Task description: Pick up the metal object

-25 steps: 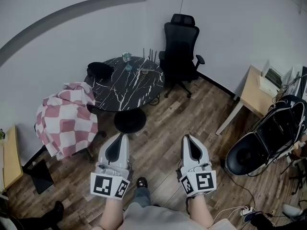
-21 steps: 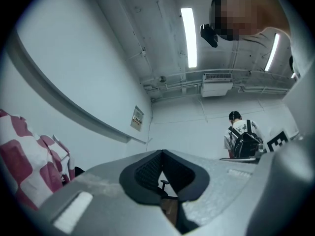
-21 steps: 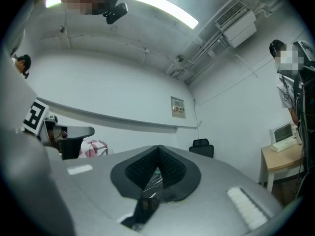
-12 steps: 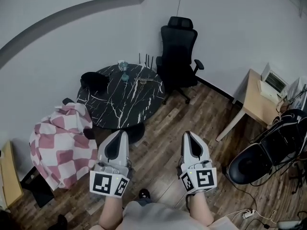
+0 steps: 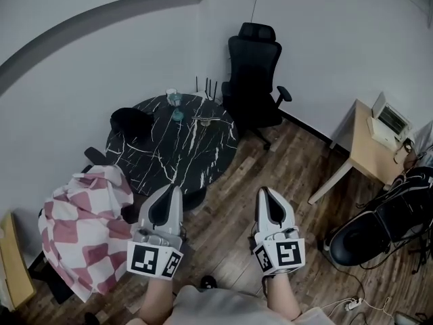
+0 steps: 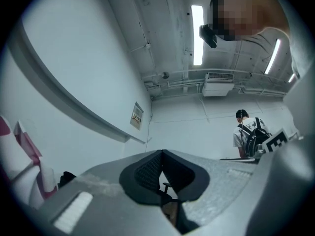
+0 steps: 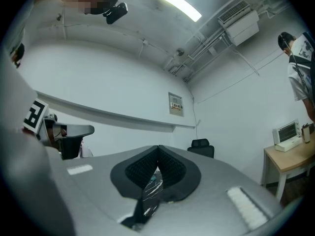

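A pink-checked cloth (image 5: 78,225) drapes a seat at left. The left gripper (image 5: 174,191), clenched on nothing, hangs at the near edge of the round black marble surface (image 5: 162,158). The metal object (image 5: 206,121) lies near its far right edge, by a black office chair (image 5: 252,73). The right gripper (image 5: 263,192) is likewise clenched empty. A wooden desk (image 5: 369,144) stands right.

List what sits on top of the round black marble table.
On the table: a dark bundle at left, two small glassy items at the back, and a thin metallic object. The left gripper covers the near rim.
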